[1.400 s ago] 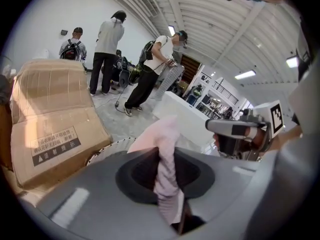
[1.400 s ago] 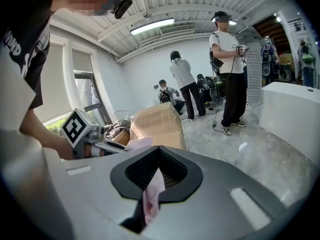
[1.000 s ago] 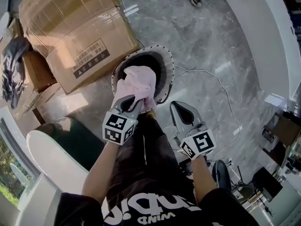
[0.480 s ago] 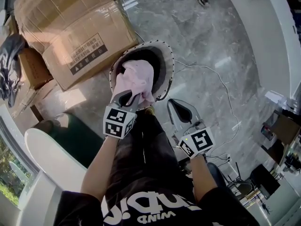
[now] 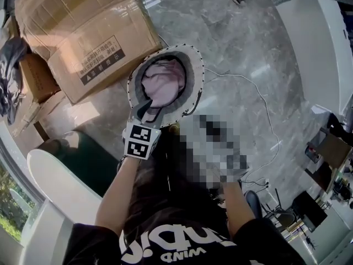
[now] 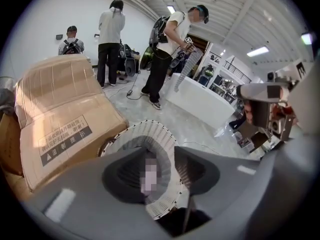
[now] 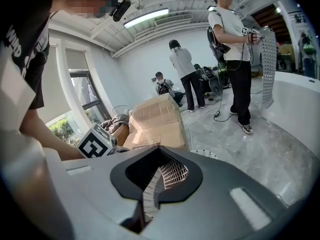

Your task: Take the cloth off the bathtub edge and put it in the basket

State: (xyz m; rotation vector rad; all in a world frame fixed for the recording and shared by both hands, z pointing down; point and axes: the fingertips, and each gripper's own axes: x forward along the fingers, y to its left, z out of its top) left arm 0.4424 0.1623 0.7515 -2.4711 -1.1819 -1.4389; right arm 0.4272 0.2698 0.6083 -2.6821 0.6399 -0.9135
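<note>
The pink cloth point(image 5: 164, 79) lies bunched inside the round basket point(image 5: 196, 65), which has a white lattice rim and stands on the marble floor. My left gripper point(image 5: 148, 108) hovers at the basket's near rim, just short of the cloth. Its jaws are opening, and the pads do not press on the cloth. In the left gripper view the left gripper point(image 6: 160, 151) shows a gap, with the basket point(image 6: 155, 131) beyond it. In the head view a mosaic patch hides the right gripper. In its own view the right gripper point(image 7: 162, 171) stands slightly apart, with only the basket's lattice point(image 7: 172, 174) showing through.
A big cardboard box point(image 5: 83, 32) sits left of the basket, with dark clothes point(image 5: 8, 76) beyond it. A white tub edge point(image 5: 60, 186) curves at lower left. A white cable point(image 5: 259, 98) trails on the floor. Several people point(image 6: 110, 39) stand further off.
The left gripper let go of the pink cloth, which dropped from a raised bunch into the basket. The gripper has drawn back a little toward the near rim.
</note>
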